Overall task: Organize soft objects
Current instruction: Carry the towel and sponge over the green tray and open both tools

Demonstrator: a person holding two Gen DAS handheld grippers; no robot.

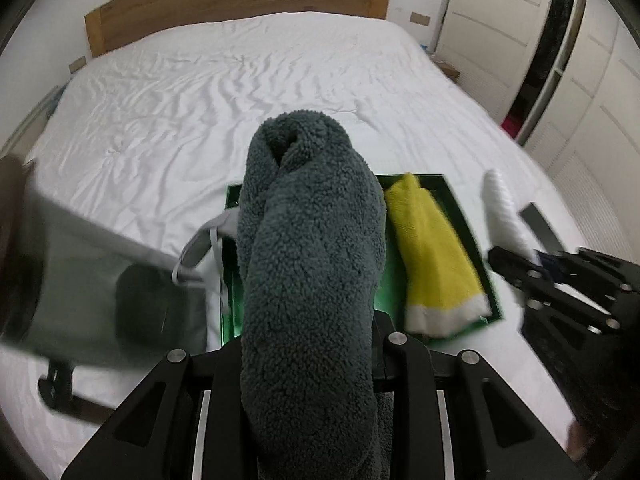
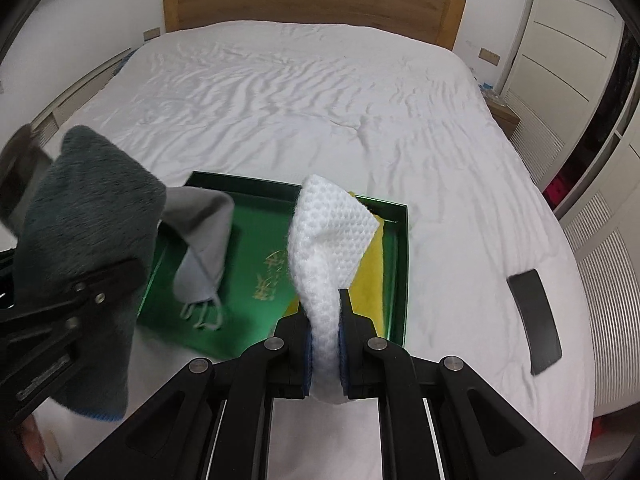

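Observation:
My left gripper (image 1: pixel 308 344) is shut on a dark grey fluffy towel (image 1: pixel 308 240), held above a green tray (image 1: pixel 468 216) on the bed; the towel hides the fingertips. The towel also shows at the left of the right wrist view (image 2: pixel 88 216). My right gripper (image 2: pixel 326 320) is shut on a white waffle cloth (image 2: pixel 328 232) above the tray's (image 2: pixel 240 248) right part. A yellow cloth with a white edge (image 1: pixel 432 256) lies in the tray's right side. A light grey cloth with strings (image 2: pixel 208 240) lies over the tray's left side.
The tray sits near the front of a wide bed with a white sheet (image 2: pixel 320 100) and a wooden headboard (image 2: pixel 312 4). A black flat object (image 2: pixel 534 316) lies on the sheet right of the tray. White wardrobes (image 2: pixel 568 40) stand at the right.

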